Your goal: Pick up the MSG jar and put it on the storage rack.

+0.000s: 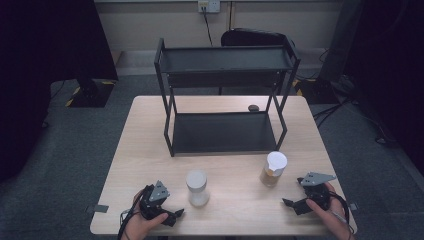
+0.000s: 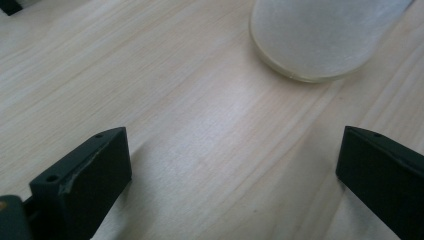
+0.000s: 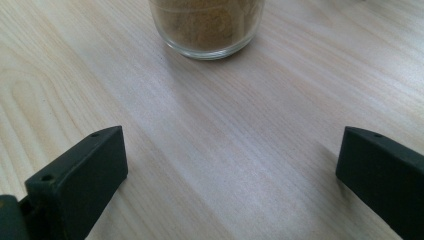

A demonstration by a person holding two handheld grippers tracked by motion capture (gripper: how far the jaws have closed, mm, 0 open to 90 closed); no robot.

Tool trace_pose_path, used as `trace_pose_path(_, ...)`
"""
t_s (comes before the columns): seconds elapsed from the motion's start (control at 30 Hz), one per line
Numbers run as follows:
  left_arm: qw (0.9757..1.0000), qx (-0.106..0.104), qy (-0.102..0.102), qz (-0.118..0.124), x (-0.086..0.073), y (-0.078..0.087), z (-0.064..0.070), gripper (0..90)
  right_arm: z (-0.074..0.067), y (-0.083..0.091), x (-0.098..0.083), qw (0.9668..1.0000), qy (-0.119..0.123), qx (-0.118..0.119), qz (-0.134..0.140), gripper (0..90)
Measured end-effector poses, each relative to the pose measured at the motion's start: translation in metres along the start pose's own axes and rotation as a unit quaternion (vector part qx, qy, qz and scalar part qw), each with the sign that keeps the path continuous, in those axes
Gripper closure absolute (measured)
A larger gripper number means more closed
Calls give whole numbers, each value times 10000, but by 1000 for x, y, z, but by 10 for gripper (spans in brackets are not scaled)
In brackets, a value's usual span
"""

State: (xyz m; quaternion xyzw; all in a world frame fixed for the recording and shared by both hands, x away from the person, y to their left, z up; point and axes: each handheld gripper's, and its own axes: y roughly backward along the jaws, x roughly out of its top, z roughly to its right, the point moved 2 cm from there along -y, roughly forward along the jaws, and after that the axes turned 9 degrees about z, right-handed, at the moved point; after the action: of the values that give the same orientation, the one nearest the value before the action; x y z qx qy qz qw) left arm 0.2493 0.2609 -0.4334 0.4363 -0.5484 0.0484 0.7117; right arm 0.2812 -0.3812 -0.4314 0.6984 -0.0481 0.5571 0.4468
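Clearly each hand has its own jar straight ahead of it. Seen from above, the left gripper [image 1: 176, 214] rests near the table's [image 1: 150, 140] front edge, its jaws spread wide with nothing between them, and the frosted white jar [image 1: 197, 187] stands upright at about one o'clock from it, near but not touching. Looking along that gripper's own jaws, the jar's base [image 2: 320, 40] sits at roughly one o'clock, a little off the centre line, so the approach would likely need a slight swing that way. The right gripper [image 1: 286, 202] is likewise wide open and empty; the glass jar of brown powder [image 1: 273, 169], white-lidded and upright, lies at about eleven o'clock from it in the high view, and at twelve to eleven [image 3: 207, 25] along its own jaws. Both jars have a vertical long axis, calling for a level sideways grasp. Beyond them, at twelve o'clock, stands the black two-tier rack [image 1: 225, 90]
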Motion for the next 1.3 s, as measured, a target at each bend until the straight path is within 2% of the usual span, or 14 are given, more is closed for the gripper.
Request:
trace_pose_path(0.1, 9999, -103, 87, 80, 1, 0, -1, 21, 0, 0, 0, 10000, 9, 0, 5, 0)
trace_pose_path(0.23, 9998, -164, 50, 137, 3, -1, 0, 21, 0, 0, 0, 10000, 9, 0, 6, 0)
trace_pose_path(0.57, 9983, -427, 171, 346, 11, -3, 2, 20, 0, 0, 0, 10000, 9, -1, 6, 0)
trace_pose_path(0.77, 9974, -486, 270, 461, 16, -4, 2, 20, 0, 0, 0, 10000, 9, -1, 6, 0)
trace_pose_path(1.3, 9958, -570, 357, 621, 32, -4, 3, 19, 0, 0, 0, 10000, 9, -1, 6, 0)
